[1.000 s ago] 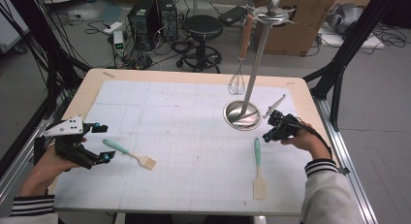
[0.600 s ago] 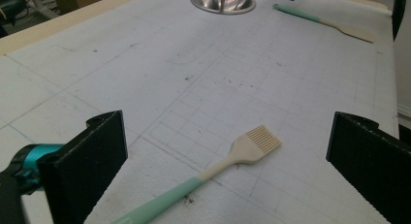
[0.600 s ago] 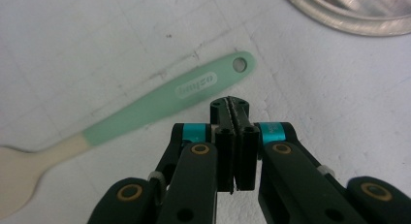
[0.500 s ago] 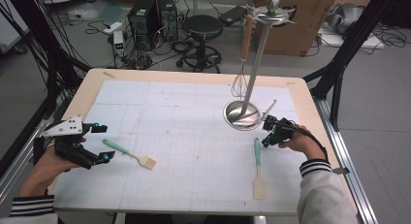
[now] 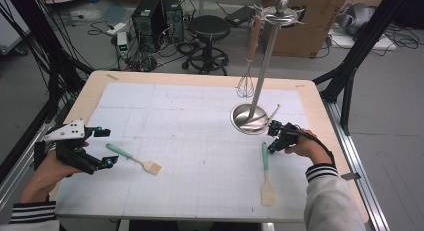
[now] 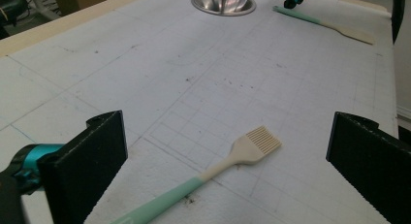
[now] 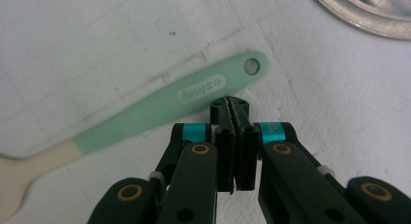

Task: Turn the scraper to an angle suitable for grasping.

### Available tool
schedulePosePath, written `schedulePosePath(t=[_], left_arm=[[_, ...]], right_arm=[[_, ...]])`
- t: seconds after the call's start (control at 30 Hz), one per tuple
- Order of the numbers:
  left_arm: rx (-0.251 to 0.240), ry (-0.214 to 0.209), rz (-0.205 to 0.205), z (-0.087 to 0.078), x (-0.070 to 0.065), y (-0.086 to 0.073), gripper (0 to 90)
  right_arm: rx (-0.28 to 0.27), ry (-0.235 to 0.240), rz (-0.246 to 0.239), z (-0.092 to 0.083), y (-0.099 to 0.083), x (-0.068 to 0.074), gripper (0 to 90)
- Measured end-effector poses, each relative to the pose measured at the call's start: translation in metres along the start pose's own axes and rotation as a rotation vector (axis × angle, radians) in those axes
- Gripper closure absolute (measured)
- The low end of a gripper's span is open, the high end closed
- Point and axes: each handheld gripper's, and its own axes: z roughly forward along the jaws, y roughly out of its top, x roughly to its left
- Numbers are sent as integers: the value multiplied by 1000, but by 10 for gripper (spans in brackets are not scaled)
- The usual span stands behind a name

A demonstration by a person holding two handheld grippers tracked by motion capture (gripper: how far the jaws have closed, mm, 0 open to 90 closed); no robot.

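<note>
Now right gripper (image 7: 235, 107) has jaws pressed together, empty, tips just beside green handle end of spatula (image 5: 266, 171), near round base of utensil stand (image 5: 250, 118). Left gripper (image 5: 102, 147) jaws wide apart, empty; pastry brush (image 6: 220, 168) lies on mat between them.

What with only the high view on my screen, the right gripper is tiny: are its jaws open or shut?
Observer: Shut. In the right gripper view the right gripper has its jaws pressed together with nothing between them, the tips just beside the spatula, at its green handle near the hanging hole.
Operator: And the left one?
Observer: The left gripper view shows the left gripper wide open. The brush lies on the table between the two jaws, not gripped, bristles pointing away.
</note>
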Motion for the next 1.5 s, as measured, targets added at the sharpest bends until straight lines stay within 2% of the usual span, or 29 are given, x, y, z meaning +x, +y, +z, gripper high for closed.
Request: schedulePosePath(t=[0.03,0.1,0.3,0.57,0.77,0.83,0.9,1.03,1.07,1.2,1.23,1.27,1.5], left_arm=[[0,0,0,0,0,0,17],[1,0,1,0,0,0,16],[0,-1,2,0,0,0,16],[-7,-1,2,-1,0,1,17],[-10,0,1,-2,0,1,17],[-11,-1,1,-2,0,1,17],[-13,0,1,-2,0,1,16],[-13,-1,4,-3,0,1,17],[-13,0,4,-3,0,1,17],[-13,1,3,-3,0,1,17],[-12,0,3,-3,0,1,17],[-11,0,4,-2,0,1,17],[-10,5,5,-2,-1,2,17]], right_arm=[[0,-1,-19,0,1,-1,889],[-6,6,-9,1,4,2,889],[-12,17,-30,4,15,9,889],[-17,37,-125,11,43,27,889],[-26,54,-164,14,60,39,889],[-35,73,-171,15,63,43,889],[-40,78,-202,17,69,47,889],[-46,86,-216,18,74,52,889],[-60,99,-233,18,76,52,889],[-100,108,-228,11,76,54,889],[-107,113,-213,8,76,55,889],[-126,116,-225,6,75,54,889],[-247,125,-210,-21,65,56,889]])
